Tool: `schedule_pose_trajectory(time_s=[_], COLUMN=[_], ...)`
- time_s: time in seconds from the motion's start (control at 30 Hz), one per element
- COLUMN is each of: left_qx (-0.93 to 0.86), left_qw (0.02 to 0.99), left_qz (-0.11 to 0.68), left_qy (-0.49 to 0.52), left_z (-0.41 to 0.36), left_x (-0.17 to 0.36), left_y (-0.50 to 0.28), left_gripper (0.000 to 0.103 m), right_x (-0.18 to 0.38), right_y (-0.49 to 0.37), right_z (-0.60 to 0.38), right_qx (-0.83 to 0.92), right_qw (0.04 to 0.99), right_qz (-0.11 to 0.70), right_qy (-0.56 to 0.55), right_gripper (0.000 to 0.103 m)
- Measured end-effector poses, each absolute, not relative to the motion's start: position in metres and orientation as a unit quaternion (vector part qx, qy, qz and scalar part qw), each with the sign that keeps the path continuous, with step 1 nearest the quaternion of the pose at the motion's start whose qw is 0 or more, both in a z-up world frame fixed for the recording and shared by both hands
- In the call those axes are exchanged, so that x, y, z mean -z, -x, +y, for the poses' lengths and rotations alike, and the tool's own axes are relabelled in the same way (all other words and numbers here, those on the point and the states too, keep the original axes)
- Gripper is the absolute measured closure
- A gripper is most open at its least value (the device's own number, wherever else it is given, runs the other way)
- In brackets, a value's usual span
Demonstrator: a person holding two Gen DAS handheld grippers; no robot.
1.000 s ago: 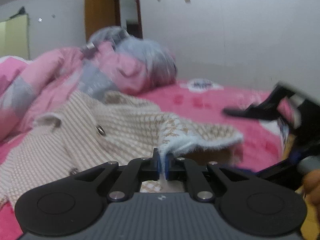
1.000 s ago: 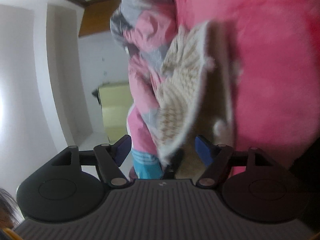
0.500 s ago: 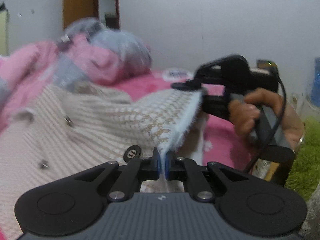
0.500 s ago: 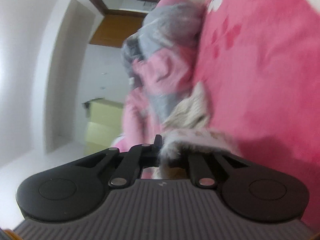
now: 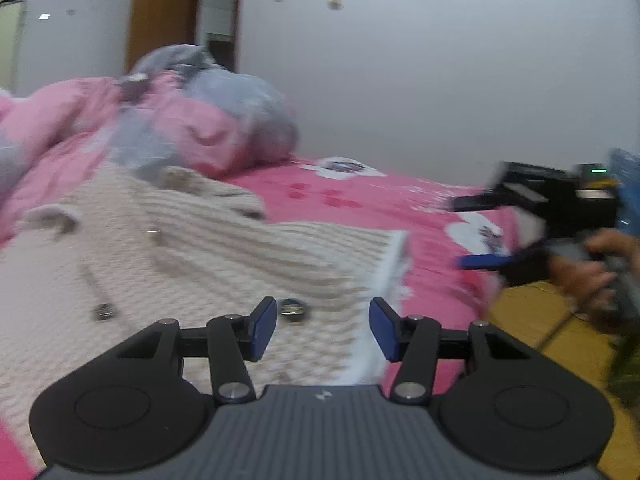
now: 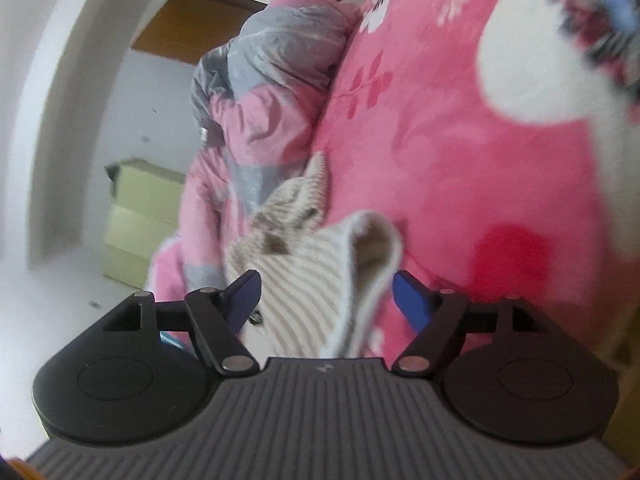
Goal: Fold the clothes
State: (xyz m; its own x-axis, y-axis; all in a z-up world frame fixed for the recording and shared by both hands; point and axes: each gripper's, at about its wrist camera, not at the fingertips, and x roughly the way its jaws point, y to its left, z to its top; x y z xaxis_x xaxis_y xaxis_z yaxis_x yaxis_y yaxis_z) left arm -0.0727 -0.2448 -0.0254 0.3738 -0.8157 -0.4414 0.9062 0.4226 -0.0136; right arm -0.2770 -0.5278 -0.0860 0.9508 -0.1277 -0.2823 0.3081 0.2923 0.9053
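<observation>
Only the left wrist view shows the right claw (image 5: 480,232), opening.

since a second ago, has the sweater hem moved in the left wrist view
Yes. The sweater hem was pinched in the left gripper; now it lies flat on the pink bedspread, low against the white wall, as the jaws open.

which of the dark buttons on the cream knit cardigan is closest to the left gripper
The round dark button just ahead of the left gripper, between its opening jaws. The other button on the cream ribbed knit cardigan lies far left.
</observation>
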Motion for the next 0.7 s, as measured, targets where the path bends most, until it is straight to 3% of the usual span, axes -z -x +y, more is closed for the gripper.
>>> schedule_pose_trajectory(time_s=[0.13,0.3,0.43,0.7], left_qx=[0.489,0.506,0.527,0.552], left_qw=[0.836,0.819,0.799,0.777], left_qz=[0.222,0.257,0.283,0.301], left_qy=[-0.110,-0.080,-0.052,0.016], left_z=[-0.231,-0.235,-0.234,-0.221], left_x=[0.030,0.045,0.062,0.083], left_y=[0.052,0.024,0.012,-0.003], left_gripper=[0.054,0.059,0.062,0.062], right_x=[0.044,-0.022,-0.054,-0.067], right_y=[0.284,0.221,0.124,-0.097], right_z=[-0.510,-0.480,-0.444,-0.368], right_qx=[0.146,0.093,0.033,-0.046], right_qw=[0.843,0.909,0.946,0.960], right_qz=[0.080,0.077,0.132,0.271], right_qy=[-0.512,-0.400,-0.294,0.044], right_gripper=[0.029,0.033,0.044,0.046])
